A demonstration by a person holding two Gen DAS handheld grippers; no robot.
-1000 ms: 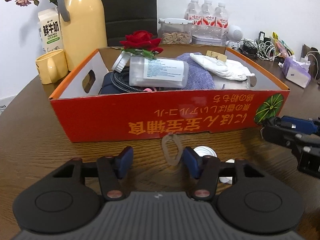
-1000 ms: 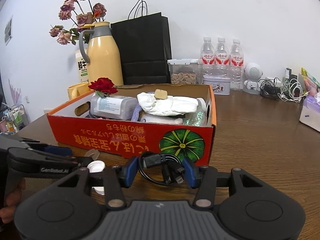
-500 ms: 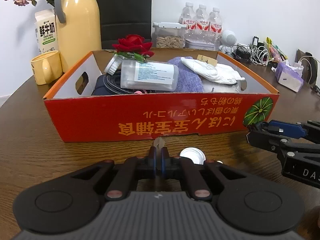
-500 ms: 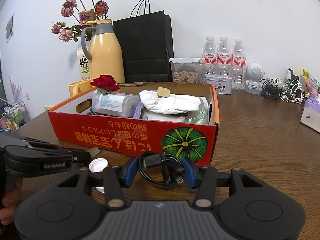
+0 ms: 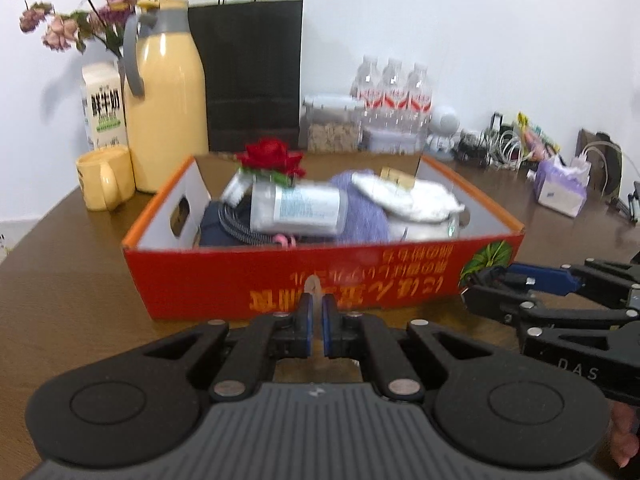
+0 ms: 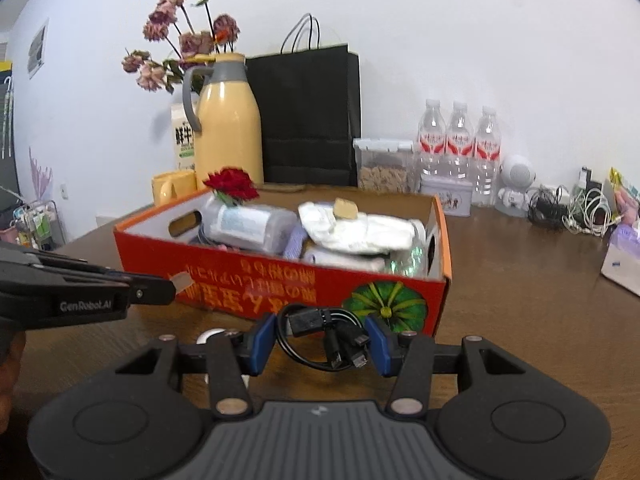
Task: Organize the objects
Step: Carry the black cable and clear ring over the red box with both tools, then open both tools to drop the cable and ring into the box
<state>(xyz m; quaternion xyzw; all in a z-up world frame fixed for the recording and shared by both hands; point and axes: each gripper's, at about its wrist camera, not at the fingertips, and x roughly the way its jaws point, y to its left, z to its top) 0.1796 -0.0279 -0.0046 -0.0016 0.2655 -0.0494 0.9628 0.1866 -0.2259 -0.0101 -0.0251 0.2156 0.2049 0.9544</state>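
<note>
Nearest, left claw (image 5: pixel 315 312) clenched on a small translucent loop (image 5: pixel 312 283), held clear of the brown surface (image 5: pixel 72 296) just before the box's front wall. Beside it, right claw (image 6: pixel 322 338) closed on a coiled black cable (image 6: pixel 320 334), blue pads (image 6: pixel 262 340) pressed against the coil's sides, plugs dangling within the bundle. Below and left of that claw, on the surface, a white cap (image 6: pixel 212 336), partly hidden. Just beyond, a red box (image 5: pixel 320 280) with orange rim and pumpkin print, crammed: clear bottle (image 5: pixel 296 210) lying on its side, red rose (image 5: pixel 272 158) over it, purple cloth (image 5: pixel 360 208), white cloth (image 5: pixel 408 198), dark braided cord (image 5: pixel 236 226) at the left end. Behind the box, left, a yellow mug (image 5: pixel 106 178), yellow jug (image 5: pixel 168 96), milk carton (image 5: pixel 102 106) and dried flowers (image 5: pixel 80 20); centre, a black bag (image 5: pixel 250 72); right, a snack tub (image 5: pixel 332 128) and three water bottles (image 5: pixel 394 92). Farthest right, tangled chargers (image 5: pixel 496 146) and a tissue pack (image 5: pixel 562 186) by the white wall.
</note>
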